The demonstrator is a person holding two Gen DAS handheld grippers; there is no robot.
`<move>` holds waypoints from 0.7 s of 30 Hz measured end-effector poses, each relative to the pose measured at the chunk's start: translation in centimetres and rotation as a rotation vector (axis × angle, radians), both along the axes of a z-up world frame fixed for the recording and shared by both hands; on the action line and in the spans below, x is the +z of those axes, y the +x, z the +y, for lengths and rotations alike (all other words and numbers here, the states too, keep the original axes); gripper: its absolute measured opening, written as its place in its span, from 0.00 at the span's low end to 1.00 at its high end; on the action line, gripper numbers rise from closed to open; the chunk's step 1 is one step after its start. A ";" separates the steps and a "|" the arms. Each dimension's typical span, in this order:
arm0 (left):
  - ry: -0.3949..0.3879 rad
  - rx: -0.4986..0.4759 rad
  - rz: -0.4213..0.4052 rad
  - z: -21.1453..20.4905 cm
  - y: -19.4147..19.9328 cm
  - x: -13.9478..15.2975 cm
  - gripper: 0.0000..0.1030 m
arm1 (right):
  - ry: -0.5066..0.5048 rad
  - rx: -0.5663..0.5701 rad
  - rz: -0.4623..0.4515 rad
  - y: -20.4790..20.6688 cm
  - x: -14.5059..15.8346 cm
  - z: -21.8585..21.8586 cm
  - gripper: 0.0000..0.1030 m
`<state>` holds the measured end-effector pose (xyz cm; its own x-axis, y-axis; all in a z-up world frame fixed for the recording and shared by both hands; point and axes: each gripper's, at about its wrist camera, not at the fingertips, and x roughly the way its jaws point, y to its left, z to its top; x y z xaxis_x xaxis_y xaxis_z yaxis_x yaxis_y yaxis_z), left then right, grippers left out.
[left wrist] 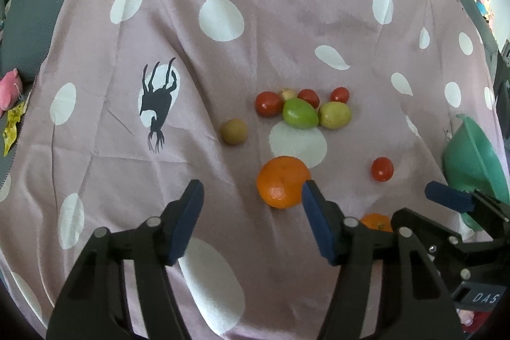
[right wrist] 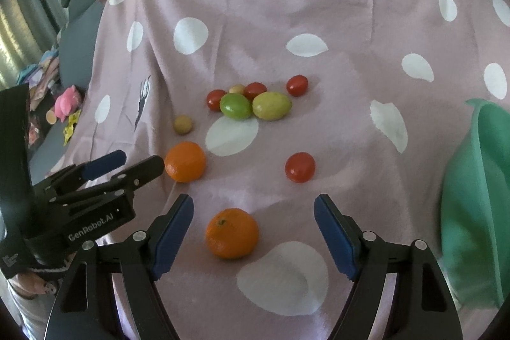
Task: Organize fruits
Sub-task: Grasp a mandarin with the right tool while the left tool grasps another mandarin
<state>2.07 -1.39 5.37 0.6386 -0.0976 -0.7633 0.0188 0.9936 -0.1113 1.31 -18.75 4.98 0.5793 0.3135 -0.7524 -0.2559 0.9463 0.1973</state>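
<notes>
Spotted pink sheet (left wrist: 255, 5) carries the fruit — left gripper (left wrist: 251, 196) jaws wide beside one orange (left wrist: 282, 182), right gripper (right wrist: 253, 209) jaws wide around another orange (right wrist: 231, 233), untouched.

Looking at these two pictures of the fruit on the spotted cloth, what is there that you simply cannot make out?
- Nearer orange, left wrist view: mostly hidden behind the left tongs.
- Green bowl: cut off by the edge in both views; its inside cannot be seen.
- Small pale fruit: tucked behind the green fruit and tomatoes; kind unclear.
- Clutter beside the pink toy, right wrist view: too small and blurred.
</notes>
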 end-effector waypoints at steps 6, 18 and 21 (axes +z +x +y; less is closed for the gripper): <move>-0.048 -0.008 0.020 0.2 0.2 -0.1 0.39 | -0.025 0.017 -0.004 -0.3 -0.3 0.6 0.78; -0.104 -0.031 0.037 0.4 0.3 -0.3 0.38 | -0.044 0.056 0.037 -0.5 -1.3 1.5 0.73; -0.109 -0.039 0.054 0.4 0.4 -0.7 0.36 | -0.050 0.067 0.045 -0.5 -1.7 1.9 0.72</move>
<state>2.50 -1.01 4.68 0.5913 -0.2056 -0.7798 0.0482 0.9742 -0.2203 0.80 -16.82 3.31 0.5236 0.3118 -0.7928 -0.3105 0.9364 0.1632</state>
